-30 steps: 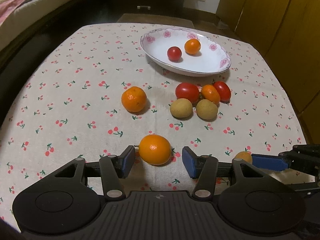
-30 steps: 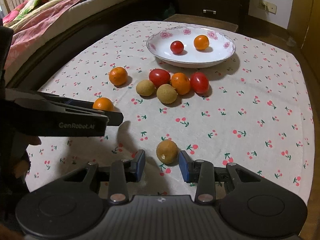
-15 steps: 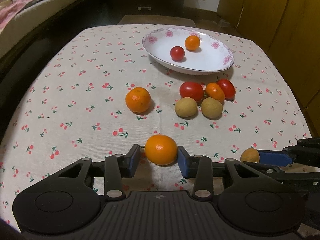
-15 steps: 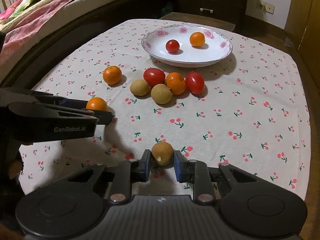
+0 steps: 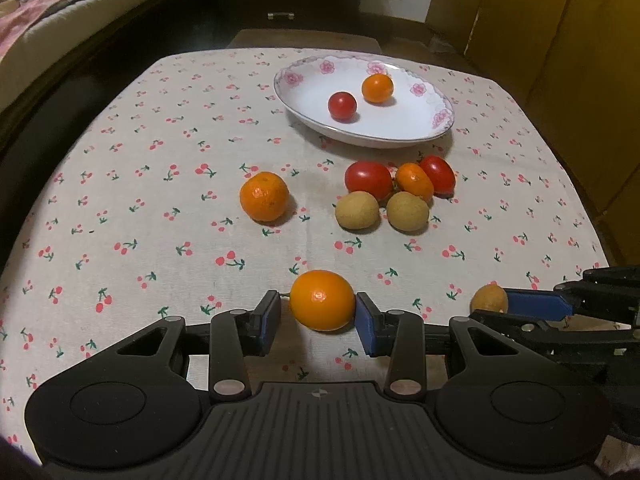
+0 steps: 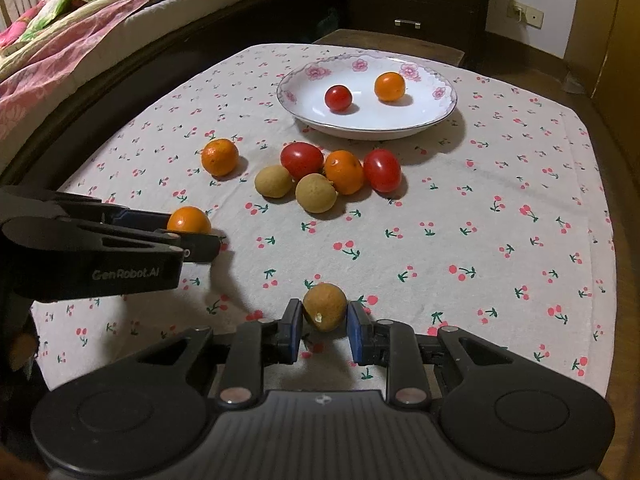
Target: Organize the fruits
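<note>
My left gripper (image 5: 316, 316) is shut on an orange (image 5: 322, 300) near the table's front edge, with a shadow under the fruit. My right gripper (image 6: 325, 320) is shut on a small brown longan (image 6: 325, 306), also low over the cloth. The white flowered dish (image 5: 404, 132) at the back holds a cherry tomato (image 5: 342, 105) and a small orange (image 5: 377, 88). In front of the dish lies a cluster of tomatoes, an orange fruit and longans (image 5: 396, 196). Another orange (image 5: 264, 196) sits alone to the left.
The table wears a cherry-print cloth (image 5: 160, 184). A bed (image 6: 80, 32) runs along the left, a dark dresser (image 6: 416, 0) stands behind the table, and wooden cabinets (image 5: 560, 40) stand at the right. The right gripper shows in the left wrist view (image 5: 496, 306).
Both grippers' fingers closed in from open: the left onto the orange, the right onto the longan. Both fruits now appear slightly raised from the cloth.
</note>
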`<state>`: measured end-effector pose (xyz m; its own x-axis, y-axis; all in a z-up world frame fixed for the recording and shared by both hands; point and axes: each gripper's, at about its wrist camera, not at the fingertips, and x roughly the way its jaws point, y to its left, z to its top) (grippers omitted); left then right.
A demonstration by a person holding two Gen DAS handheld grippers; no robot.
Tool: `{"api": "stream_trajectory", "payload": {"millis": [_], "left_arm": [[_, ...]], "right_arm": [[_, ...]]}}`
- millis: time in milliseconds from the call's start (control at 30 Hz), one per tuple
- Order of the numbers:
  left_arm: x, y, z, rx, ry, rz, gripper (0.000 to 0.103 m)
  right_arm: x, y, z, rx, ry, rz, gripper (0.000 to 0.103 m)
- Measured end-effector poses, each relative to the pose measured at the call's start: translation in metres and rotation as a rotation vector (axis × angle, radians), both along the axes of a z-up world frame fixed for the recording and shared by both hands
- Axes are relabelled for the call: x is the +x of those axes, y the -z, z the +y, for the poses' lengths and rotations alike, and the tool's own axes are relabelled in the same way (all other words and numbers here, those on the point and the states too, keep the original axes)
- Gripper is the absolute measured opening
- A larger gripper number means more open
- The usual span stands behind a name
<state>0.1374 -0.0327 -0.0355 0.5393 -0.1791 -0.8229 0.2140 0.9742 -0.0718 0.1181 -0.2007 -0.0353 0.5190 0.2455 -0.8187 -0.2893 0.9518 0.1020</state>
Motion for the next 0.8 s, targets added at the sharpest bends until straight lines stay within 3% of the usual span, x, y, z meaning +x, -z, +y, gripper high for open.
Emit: {"api": "stream_trajectory", "payload": {"millis": [800], "left_arm": [[-0.0026,0.0012,-0.0054,0.016,0.018,0.002,0.048]], "right_arm": [[-0.0025,-0.0019,-0.0014,-0.021,0.009,-0.001,0.026]]}}
